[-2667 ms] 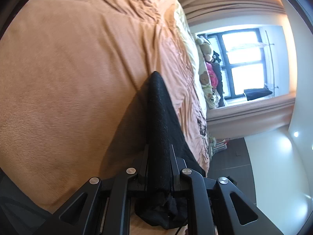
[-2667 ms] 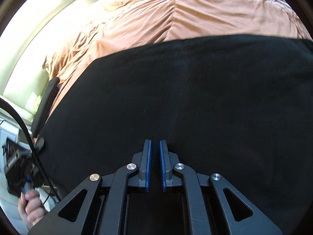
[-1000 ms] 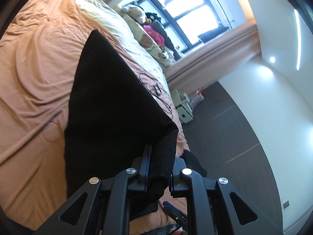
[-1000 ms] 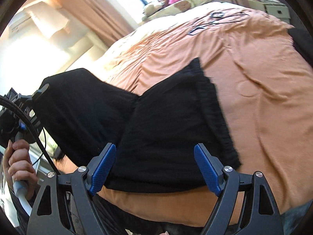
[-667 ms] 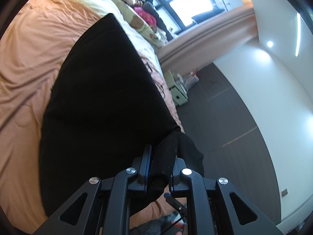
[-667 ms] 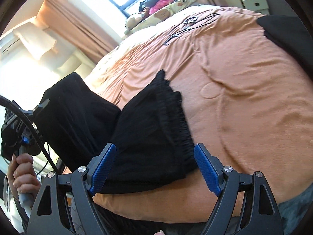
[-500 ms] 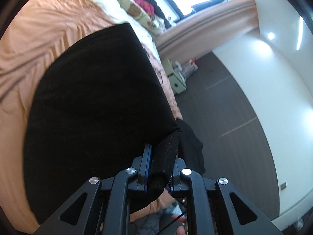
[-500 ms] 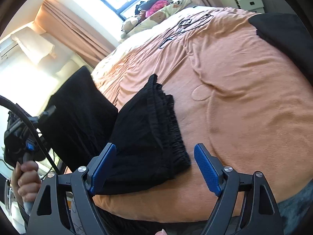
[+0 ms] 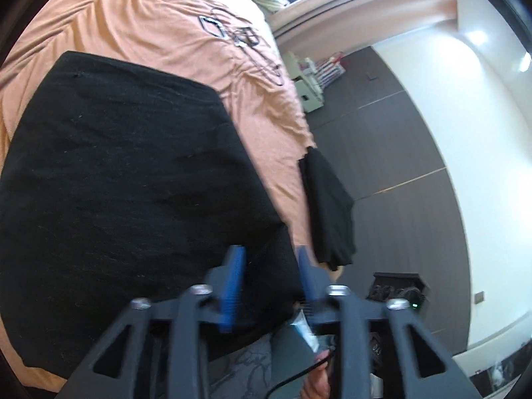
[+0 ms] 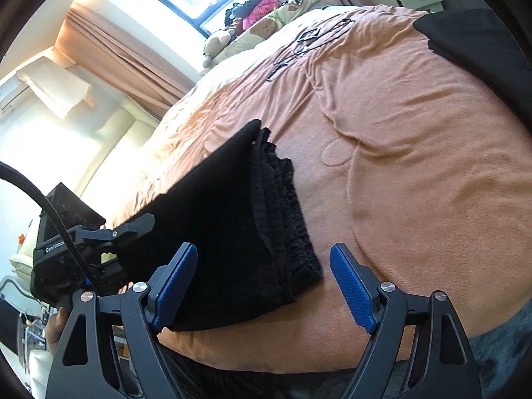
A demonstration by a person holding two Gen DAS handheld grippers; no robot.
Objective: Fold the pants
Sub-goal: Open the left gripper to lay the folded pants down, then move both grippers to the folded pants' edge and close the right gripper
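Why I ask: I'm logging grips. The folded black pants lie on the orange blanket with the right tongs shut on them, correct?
Not shut. The right wrist view shows the right tongs wide open, gripping nothing. The folded black pants do lie on the orange blanket.

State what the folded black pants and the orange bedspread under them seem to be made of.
Folded black pants: probably soft matte knit; flecked with lint, gathered ribbed waistband. Orange bedspread: apparently brushed or fleecy fabric; dull, finely fuzzy surface with soft creases.
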